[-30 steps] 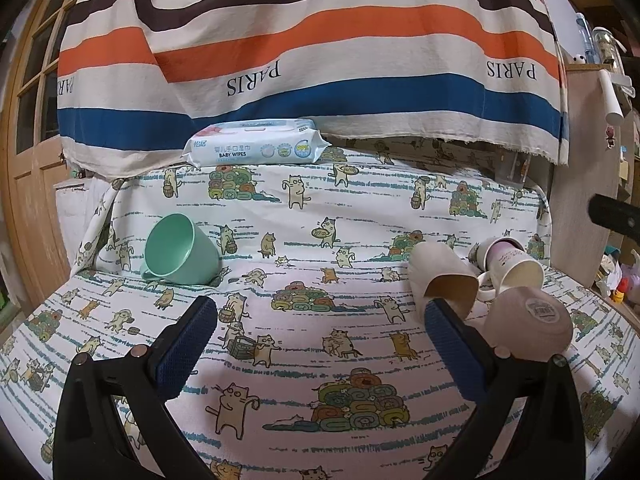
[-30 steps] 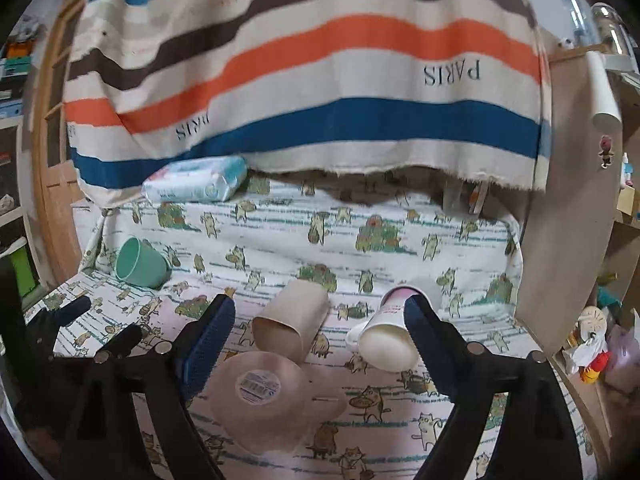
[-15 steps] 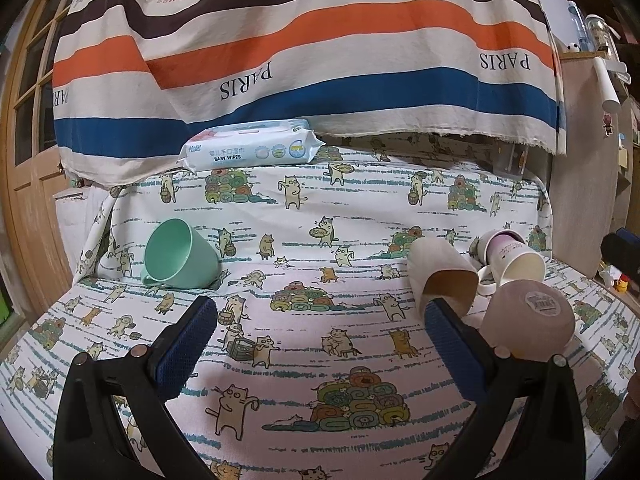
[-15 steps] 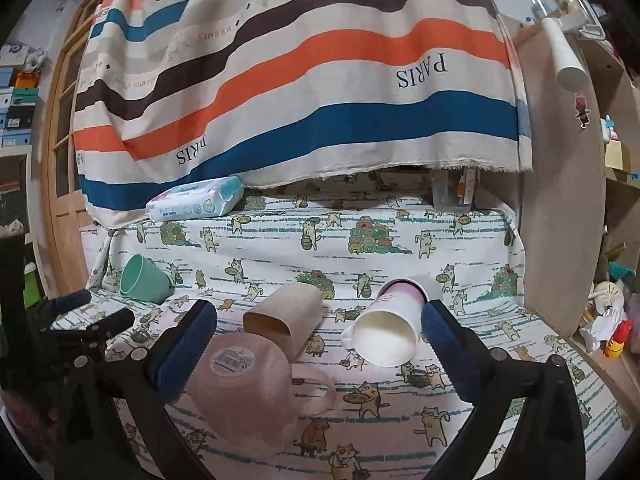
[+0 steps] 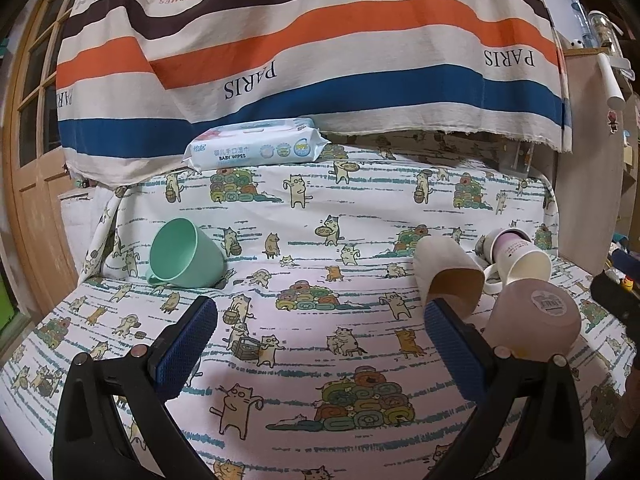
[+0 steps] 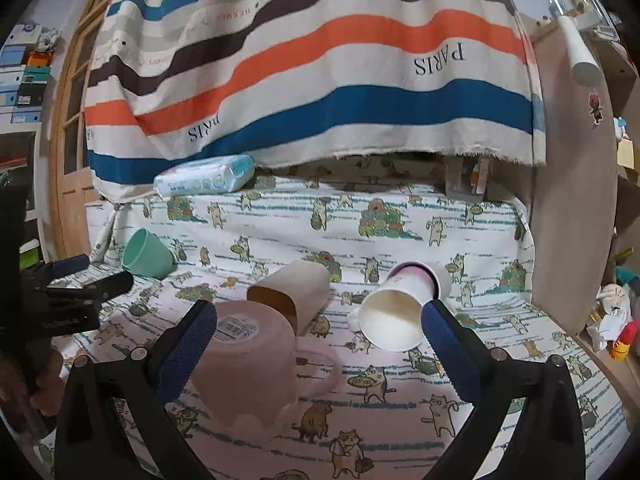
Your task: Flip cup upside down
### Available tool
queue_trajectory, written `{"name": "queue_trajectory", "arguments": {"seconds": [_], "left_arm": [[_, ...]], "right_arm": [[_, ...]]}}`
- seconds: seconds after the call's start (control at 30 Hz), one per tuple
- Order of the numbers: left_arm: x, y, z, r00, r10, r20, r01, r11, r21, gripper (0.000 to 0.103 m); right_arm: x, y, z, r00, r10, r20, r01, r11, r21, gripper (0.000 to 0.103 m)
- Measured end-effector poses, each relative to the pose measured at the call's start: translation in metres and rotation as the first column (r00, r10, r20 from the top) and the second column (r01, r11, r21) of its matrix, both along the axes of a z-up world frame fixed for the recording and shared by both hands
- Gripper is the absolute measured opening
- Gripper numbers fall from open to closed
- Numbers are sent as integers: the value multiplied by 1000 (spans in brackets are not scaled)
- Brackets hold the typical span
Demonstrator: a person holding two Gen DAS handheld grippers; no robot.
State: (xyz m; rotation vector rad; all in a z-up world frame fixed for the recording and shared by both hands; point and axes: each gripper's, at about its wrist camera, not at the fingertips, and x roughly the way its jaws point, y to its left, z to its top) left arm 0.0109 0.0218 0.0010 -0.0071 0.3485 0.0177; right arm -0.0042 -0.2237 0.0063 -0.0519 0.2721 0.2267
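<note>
Matt plastic mug [image 6: 256, 364], cloth cover [image 6: 400, 216]

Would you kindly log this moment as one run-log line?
left gripper: open, empty | right gripper: open, empty | pink cup: upside down | green cup, beige cup, white cup: on sides

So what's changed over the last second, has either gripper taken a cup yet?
Neither has. The right gripper has tilted up and eased back from the pink mug, jaws open on nothing. The left gripper barely moved and is open too. The pink mug is upside down as before; the green cup, tan cup and white cup lie where they were.
</note>
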Motion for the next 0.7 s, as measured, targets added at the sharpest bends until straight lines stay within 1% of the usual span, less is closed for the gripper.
{"name": "queue_trajectory", "arguments": {"seconds": [0.07,0.7], "left_arm": [[0,0,0,1000,0,-1,0,1000,1,103],[2,0,-1,1000,-1,-9,1,1000,-2,103]], "right_arm": [[3,1,-2,1000,-11,-16,11,1000,-8,103],[0,-4,0,1000,-28,-11,28,1000,-1,103]]}}
